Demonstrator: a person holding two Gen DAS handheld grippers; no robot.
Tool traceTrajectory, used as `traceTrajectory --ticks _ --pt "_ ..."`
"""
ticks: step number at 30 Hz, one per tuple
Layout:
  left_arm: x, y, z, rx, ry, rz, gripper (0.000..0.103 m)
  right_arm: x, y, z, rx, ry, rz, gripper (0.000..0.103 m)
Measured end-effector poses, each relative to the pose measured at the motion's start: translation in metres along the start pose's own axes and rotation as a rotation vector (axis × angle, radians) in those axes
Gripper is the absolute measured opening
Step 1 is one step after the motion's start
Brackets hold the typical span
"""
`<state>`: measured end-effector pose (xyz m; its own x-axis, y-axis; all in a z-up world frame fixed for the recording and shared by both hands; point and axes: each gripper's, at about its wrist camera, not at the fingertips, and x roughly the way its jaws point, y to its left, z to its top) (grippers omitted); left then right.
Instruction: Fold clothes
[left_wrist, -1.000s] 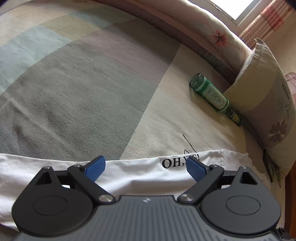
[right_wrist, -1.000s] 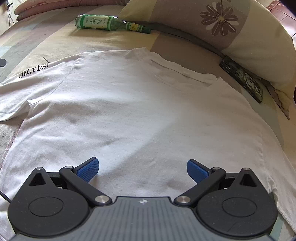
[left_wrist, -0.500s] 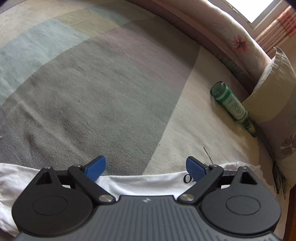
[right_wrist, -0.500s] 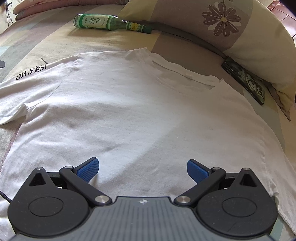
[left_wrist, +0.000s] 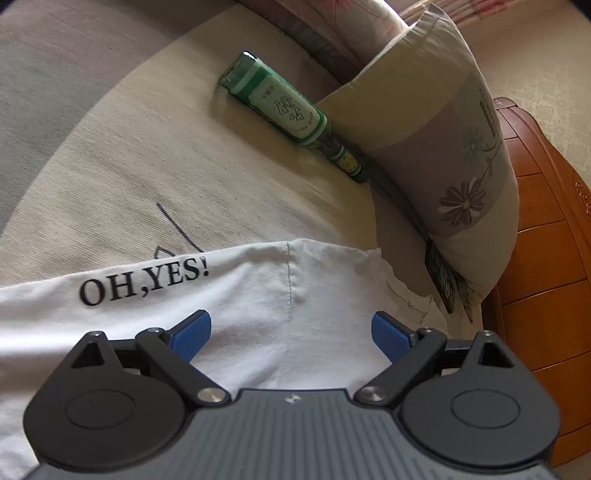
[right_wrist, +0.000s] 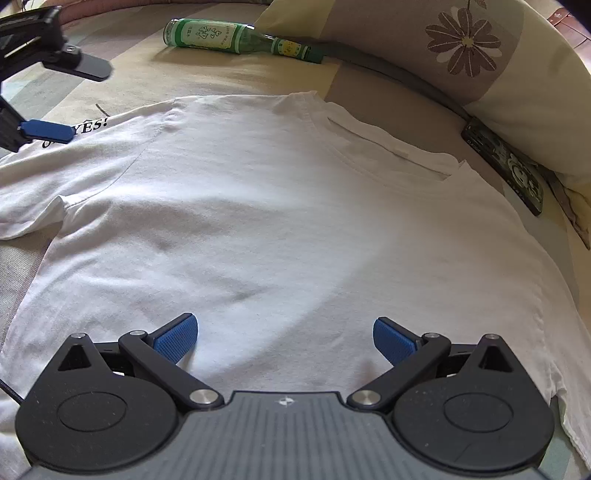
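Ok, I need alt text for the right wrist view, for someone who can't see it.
A white cotton T-shirt lies spread flat on a striped bedsheet, with the open right tongs hovering over its lower half. The left tongs, also open, are above the sleeve printed with black letters. Beyond lie a green glass bottle on its side and a flowered pillow.

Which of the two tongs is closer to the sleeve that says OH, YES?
Left. The left tongs hang open right over the sleeve. The right tongs are open over the shirt's lower body, well away from it.
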<state>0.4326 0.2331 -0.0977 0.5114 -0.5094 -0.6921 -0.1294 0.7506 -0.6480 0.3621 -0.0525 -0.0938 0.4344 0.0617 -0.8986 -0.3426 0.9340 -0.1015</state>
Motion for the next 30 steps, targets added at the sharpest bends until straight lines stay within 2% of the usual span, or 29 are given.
traceTrajectory --ticks 3,6,10,12,17,18,21,23,25,27,30 --pt "0.007 0.009 -0.002 -0.022 0.020 0.033 0.093 0.000 0.000 0.000 0.008 0.002 -0.001 0.103" --pt "-0.016 0.030 -0.004 -0.042 0.014 0.071 0.093 0.000 -0.005 -0.001 0.028 0.000 -0.010 0.103" --pt "-0.070 0.075 -0.001 -0.065 -0.028 0.227 0.093 0.002 -0.013 -0.002 0.051 0.002 -0.022 0.103" --pt "-0.093 0.096 -0.003 -0.104 -0.038 0.274 0.093 0.002 -0.017 -0.002 0.061 0.001 -0.027 0.103" --pt "-0.131 0.121 -0.009 -0.132 -0.062 0.478 0.092 0.003 -0.019 0.000 0.067 -0.001 -0.026 0.103" --pt "-0.133 0.120 -0.010 -0.142 -0.075 0.479 0.092 0.003 -0.018 0.000 0.061 -0.004 -0.023 0.103" --pt "-0.123 0.102 -0.014 -0.128 -0.094 0.373 0.092 -0.001 -0.011 0.002 0.039 -0.017 -0.010 0.103" --pt "-0.110 0.088 -0.021 -0.098 -0.088 0.314 0.093 -0.004 -0.005 0.005 0.032 -0.031 0.021 0.103" --pt "-0.096 0.076 -0.028 -0.044 -0.071 0.293 0.093 -0.007 0.002 0.008 0.023 -0.038 0.060 0.103" --pt "-0.090 0.075 -0.036 -0.033 -0.057 0.306 0.093 -0.009 0.010 0.012 0.006 -0.044 0.084 0.103" --pt "-0.109 0.096 -0.045 -0.083 -0.065 0.383 0.093 -0.013 0.019 0.018 -0.018 -0.051 0.105 0.103"
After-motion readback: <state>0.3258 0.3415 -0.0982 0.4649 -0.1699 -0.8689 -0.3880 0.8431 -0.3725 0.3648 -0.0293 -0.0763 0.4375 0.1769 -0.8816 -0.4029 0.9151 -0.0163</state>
